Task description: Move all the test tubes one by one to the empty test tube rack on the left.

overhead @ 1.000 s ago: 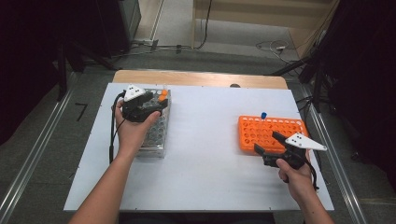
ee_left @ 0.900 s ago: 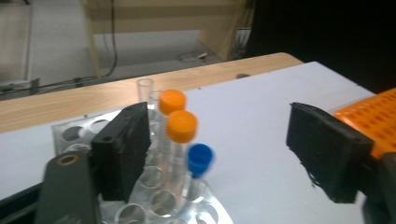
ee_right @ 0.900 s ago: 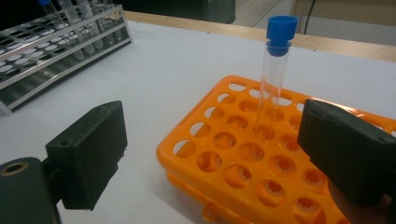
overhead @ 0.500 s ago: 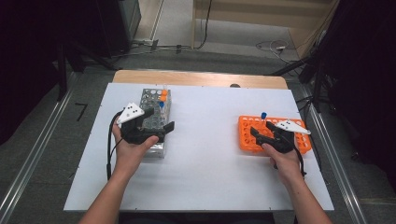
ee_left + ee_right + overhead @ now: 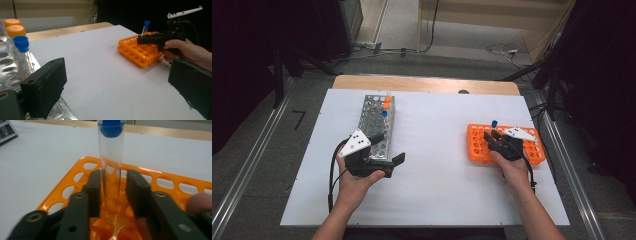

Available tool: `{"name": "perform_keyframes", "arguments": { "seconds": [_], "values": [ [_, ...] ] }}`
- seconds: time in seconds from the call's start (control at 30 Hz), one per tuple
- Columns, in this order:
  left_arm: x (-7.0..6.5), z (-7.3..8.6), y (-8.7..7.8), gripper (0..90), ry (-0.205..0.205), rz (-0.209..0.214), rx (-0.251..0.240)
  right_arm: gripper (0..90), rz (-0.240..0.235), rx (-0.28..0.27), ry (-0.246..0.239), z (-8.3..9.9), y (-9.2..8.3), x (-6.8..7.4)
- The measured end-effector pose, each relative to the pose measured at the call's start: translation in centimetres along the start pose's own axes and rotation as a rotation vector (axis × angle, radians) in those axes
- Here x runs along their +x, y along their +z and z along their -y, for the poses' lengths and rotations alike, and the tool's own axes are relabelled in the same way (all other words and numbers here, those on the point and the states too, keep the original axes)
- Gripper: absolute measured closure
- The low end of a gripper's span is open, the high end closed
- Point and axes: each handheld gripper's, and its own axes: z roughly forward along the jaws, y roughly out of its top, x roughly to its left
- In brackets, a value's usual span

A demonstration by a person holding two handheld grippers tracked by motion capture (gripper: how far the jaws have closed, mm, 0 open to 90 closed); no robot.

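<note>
My right gripper [image 5: 113,192] has just been closing and now pinches the blue-capped tube [image 5: 111,157] standing in the orange rack [image 5: 62,192] (left gripper [image 5: 382,150] is released): lift straight up, no tilting.

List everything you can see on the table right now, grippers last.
table sheet: one, white, covers the tabletop
metal rack: one, silver, left side
orange-capped tubes: two, far end of the metal rack
blue-capped tube: one, clear, in the metal rack just nearer than the orange-capped tubes
orange rack: one, right side
gripped tube: one, clear with a blue cap, upright in the orange rack
left hand-held gripper: one, black, at the near end of the metal rack, jaws just opened, nothing between them
right hand-held gripper: one, black, over the orange rack, jaws just closed on the gripped tube
</note>
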Motion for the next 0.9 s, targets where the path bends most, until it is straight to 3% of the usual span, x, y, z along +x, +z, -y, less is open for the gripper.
{"name": "perform_keyframes", "arguments": {
  "seconds": [0.1,0.23,0.37,0.47,0.9],
  "values": [
    [-0.1,0.0,0.3,2.0,0.003,0.001,0.006,74.6,-0.005,-0.007,-0.026,0.1,0.0,0.1],
    [-0.2,0.0,0.4,2.0,0.002,0.000,0.007,74.9,-0.016,-0.057,-0.044,-0.2,-0.7,0.2],
    [-0.2,-0.2,0.6,2.0,0.000,0.002,0.003,75.0,-0.021,-0.097,-0.041,-0.8,-1.8,0.3],
    [-0.4,-0.5,0.9,2.0,0.003,0.009,0.005,75.0,-0.053,-0.119,-0.041,-1.1,-2.7,0.7],
    [-2.2,-1.3,3.0,7.0,0.031,0.092,0.011,75.0,-0.274,-0.128,-0.137,-1.3,-4.3,7.6]
  ]
}}
